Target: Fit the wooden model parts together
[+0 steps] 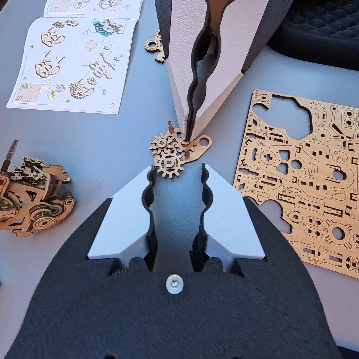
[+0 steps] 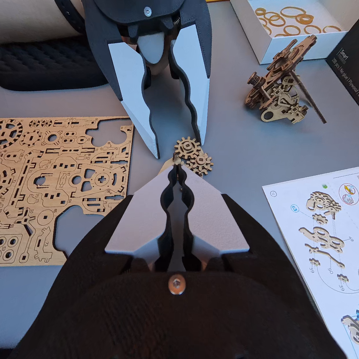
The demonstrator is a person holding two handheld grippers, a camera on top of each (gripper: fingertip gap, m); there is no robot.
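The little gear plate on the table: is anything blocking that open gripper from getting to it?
Nothing visible does. The left gripper sits open just short of the gear assembly, with bare table between its jaws. The right gripper is shut on the assembly's far side, away from that path.

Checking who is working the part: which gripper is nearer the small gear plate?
Right. The right gripper is pinched shut on the gear plate; the left gripper sits open just short of its gears.
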